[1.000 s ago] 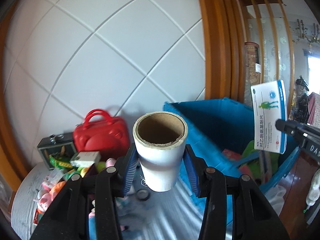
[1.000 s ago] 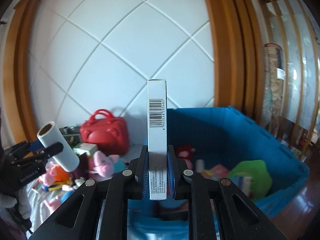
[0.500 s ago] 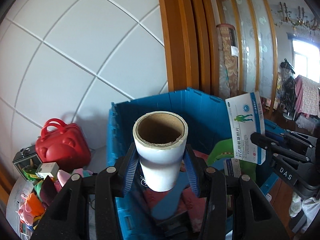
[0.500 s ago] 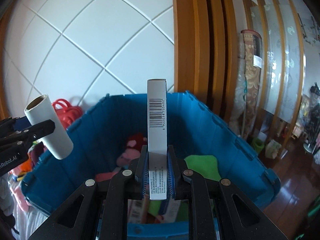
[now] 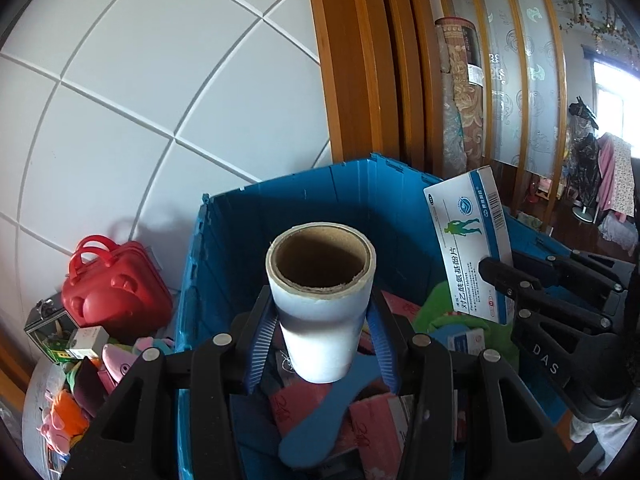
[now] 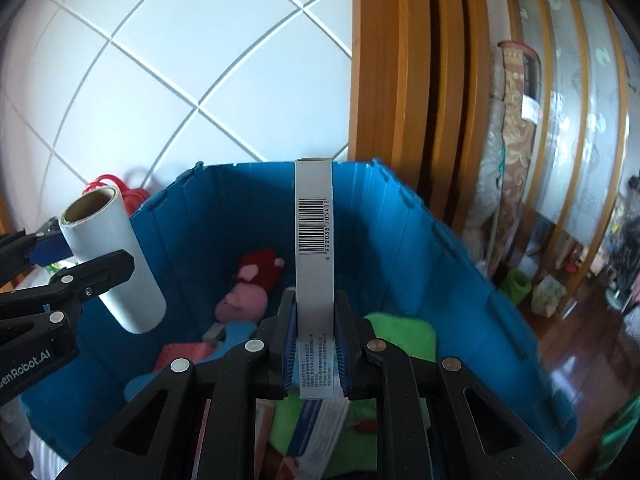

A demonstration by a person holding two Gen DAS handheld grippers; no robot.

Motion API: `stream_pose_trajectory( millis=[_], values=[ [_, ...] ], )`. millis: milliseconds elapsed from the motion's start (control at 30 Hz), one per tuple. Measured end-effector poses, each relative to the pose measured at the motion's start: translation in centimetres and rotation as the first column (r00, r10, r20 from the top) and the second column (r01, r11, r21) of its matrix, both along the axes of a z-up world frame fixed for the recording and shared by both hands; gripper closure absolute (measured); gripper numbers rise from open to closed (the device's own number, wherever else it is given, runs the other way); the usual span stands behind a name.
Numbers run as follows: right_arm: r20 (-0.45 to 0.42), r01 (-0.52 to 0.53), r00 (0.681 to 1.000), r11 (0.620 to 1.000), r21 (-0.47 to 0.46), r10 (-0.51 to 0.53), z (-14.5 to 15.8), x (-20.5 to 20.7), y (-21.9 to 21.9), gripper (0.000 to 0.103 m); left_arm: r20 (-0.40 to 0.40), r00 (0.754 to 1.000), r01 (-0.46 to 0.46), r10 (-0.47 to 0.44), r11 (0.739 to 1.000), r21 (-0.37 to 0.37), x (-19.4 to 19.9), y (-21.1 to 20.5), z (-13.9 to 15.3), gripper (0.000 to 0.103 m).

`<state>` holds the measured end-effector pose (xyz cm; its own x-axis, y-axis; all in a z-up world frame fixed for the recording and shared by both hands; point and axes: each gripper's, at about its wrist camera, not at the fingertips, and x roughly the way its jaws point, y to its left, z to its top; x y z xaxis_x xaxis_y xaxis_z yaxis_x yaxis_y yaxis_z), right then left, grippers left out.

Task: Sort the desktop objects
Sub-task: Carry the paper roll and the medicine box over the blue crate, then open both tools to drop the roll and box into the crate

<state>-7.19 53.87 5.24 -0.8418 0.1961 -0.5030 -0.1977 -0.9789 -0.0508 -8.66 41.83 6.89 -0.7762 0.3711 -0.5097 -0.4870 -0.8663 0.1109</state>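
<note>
While over the blue crate (image 6: 460, 256), left gripper (image 5: 322, 344) clamping upright cardboard roll (image 5: 322, 312). Right gripper (image 6: 314, 354) clamping upright medicine box (image 6: 314, 264), nearer crate centre. Both ready for release downward.

Roll (image 5: 322, 304) left of box (image 6: 314, 248), both above bin (image 6: 440, 240).

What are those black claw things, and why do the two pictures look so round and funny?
Each claw is a hand-held gripper that a person carries, one in each hand. A tiny wide-eyed camera rides on each, so everything bends.

The left picture looks along the left hand-held gripper, squeezing a white roll with a cardboard middle. The right picture looks along the right hand-held gripper, pinching a thin box. Both hover over a blue bin already holding toys. Beside the bin sits a red case.
</note>
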Motion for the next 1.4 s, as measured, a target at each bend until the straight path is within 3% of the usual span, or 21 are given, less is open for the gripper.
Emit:
stream_pose_trajectory(
  millis=[300, 400, 500, 567, 633, 767, 900, 1133, 1400],
  values=[
    [0.027, -0.008, 1.0, 1.0, 0.007, 0.008, -0.2, -1.8, 0.5, 0.086, 0.147, 0.989, -0.023, 0.019, 0.999, 0.025, -2.9, -0.2, -1.8, 0.057],
    [0.042, 0.005, 0.999, 1.0, 0.017, -0.006, -0.3, -2.1, 0.5, 0.085, 0.15, 0.988, -0.028, 0.024, 0.999, 0.028, -2.9, -0.4, -2.0, 0.046],
    [0.067, 0.022, 0.997, 0.999, 0.031, -0.024, -0.5, -2.4, 0.3, 0.072, 0.138, 0.99, -0.025, 0.021, 0.999, 0.026, -2.8, -0.3, -2.0, 0.043],
    [0.069, 0.042, 0.997, 0.999, 0.034, -0.044, -0.4, -2.4, 0.3, 0.043, 0.138, 0.99, -0.022, 0.018, 0.999, 0.026, -2.8, -0.3, -2.0, 0.042],
    [0.053, 0.052, 0.997, 0.998, 0.041, -0.054, -0.2, -2.1, 0.3, 0.03, 0.142, 0.99, -0.021, 0.016, 0.999, 0.035, -2.9, -0.4, -2.0, 0.042],
    [0.015, 0.081, 0.997, 0.996, 0.046, -0.082, 0.0, -1.7, 0.3, 0.029, 0.148, 0.989, -0.025, 0.019, 0.999, 0.04, -3.2, -0.6, -2.0, 0.042],
    [-0.02, 0.098, 0.995, 0.995, 0.011, -0.098, 0.2, -1.2, 0.8, 0.016, 0.137, 0.99, -0.025, 0.02, 0.999, 0.036, -3.0, -0.6, -2.0, 0.042],
    [-0.065, 0.116, 0.991, 0.993, 0.007, -0.115, 0.3, -0.7, 0.7, 0.006, 0.126, 0.992, -0.031, 0.026, 0.999, 0.041, -2.8, -0.8, -2.0, 0.042],
    [-0.105, 0.133, 0.985, 0.991, -0.022, -0.135, 0.4, 0.1, 1.2, 0.005, 0.085, 0.995, -0.053, 0.049, 0.997, 0.049, -2.3, -1.1, -1.8, 0.042]
  ],
)
